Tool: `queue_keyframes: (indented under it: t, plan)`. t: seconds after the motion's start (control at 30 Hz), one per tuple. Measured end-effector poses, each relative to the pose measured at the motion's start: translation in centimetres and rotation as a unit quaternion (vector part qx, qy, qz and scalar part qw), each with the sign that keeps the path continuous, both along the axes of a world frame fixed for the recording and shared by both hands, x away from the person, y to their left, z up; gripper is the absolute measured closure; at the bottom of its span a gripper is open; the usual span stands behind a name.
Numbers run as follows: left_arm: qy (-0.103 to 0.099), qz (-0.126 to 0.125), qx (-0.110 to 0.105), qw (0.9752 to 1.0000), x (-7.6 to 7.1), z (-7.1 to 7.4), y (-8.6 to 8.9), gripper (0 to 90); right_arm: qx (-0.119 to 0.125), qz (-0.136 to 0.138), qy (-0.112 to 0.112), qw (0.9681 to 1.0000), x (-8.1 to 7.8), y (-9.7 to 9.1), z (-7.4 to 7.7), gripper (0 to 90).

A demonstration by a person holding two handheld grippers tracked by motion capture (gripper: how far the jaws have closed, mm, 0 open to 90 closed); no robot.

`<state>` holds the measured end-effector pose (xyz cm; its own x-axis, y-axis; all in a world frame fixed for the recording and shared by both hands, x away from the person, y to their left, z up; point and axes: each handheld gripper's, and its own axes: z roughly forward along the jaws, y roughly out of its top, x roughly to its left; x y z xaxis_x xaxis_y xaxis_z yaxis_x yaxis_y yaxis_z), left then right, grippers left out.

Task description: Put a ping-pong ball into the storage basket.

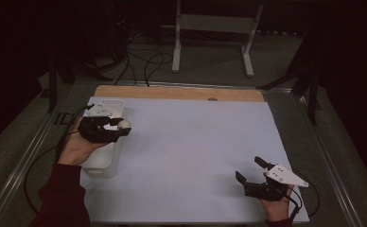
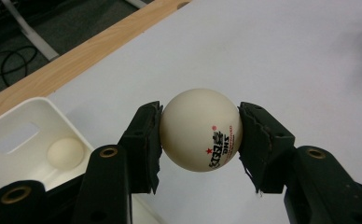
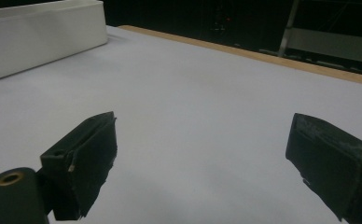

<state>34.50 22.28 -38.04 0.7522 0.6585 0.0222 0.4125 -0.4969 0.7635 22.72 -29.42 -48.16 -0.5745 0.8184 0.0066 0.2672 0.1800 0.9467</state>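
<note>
My left gripper [image 1: 120,126] is shut on a white table tennis ball [image 2: 200,129] with red and black print; both pads press its sides. It hangs just above the right rim of a white plastic bin [image 1: 102,163] at the table's left. A second white ball [image 2: 66,152] lies inside the bin [image 2: 11,135]. My right gripper [image 1: 251,170] rests low near the front right of the white sheet [image 1: 196,151], jaws wide apart with nothing between them [image 3: 200,163]. The bin [image 3: 39,37] also shows far off in the right gripper view.
A wooden table edge [image 1: 179,92] runs along the far side of the white sheet. Beyond it on the floor stand a white metal frame [image 1: 214,33] and loose black cables [image 1: 144,61]. Metal rails [image 1: 335,161] border the table on both sides.
</note>
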Motion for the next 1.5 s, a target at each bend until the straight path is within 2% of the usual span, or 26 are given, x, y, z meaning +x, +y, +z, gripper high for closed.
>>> queue_keyframes:
  t: [0.67,1.03,1.27,1.5]
  plan:
    - [-0.001,0.021,-0.004,0.9998,-0.5,-0.9,1.2,51.7,-0.001,-0.001,0.002,1.0,0.1,0.1,0.0,8.5]
    - [0.0,0.043,-0.008,0.9991,-0.8,-1.1,2.8,51.6,-0.001,-0.001,0.003,1.0,0.0,0.1,-0.1,8.5]
    - [-0.004,0.065,-0.017,0.9977,-1.1,-1.0,4.3,51.5,-0.002,0.0,0.004,1.0,0.1,0.1,-0.1,8.5]
    - [-0.005,0.078,-0.019,0.9968,-1.5,-1.1,5.5,51.5,-0.002,-0.001,0.003,1.0,0.1,0.1,-0.1,8.5]
